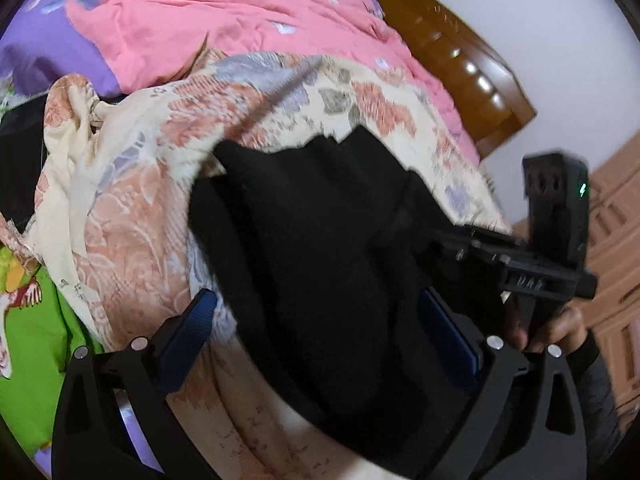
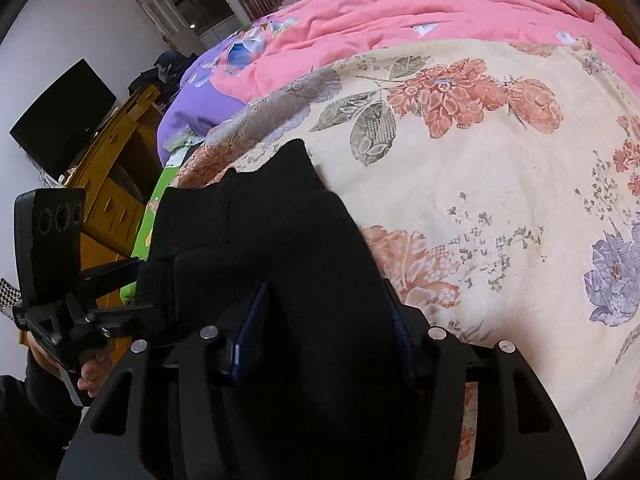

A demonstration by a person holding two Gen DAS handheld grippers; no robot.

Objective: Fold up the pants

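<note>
Soft, even indoor light; left view motion-blurred, both edges fisheye-warped.

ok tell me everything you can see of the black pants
The pants are plain black, of soft, thick-looking cloth, with no print or seam detail to make out. They lie bunched in overlapping folds on the floral sheet near the bed's edge, one corner peaking up. Cloth runs between the blue pads of both the left claw and the right claw; the right pads look pressed on it, the left stand wide.

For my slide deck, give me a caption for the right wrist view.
Right gripper straddles bunched black pants on a floral blanket, pink quilt behind.
</note>
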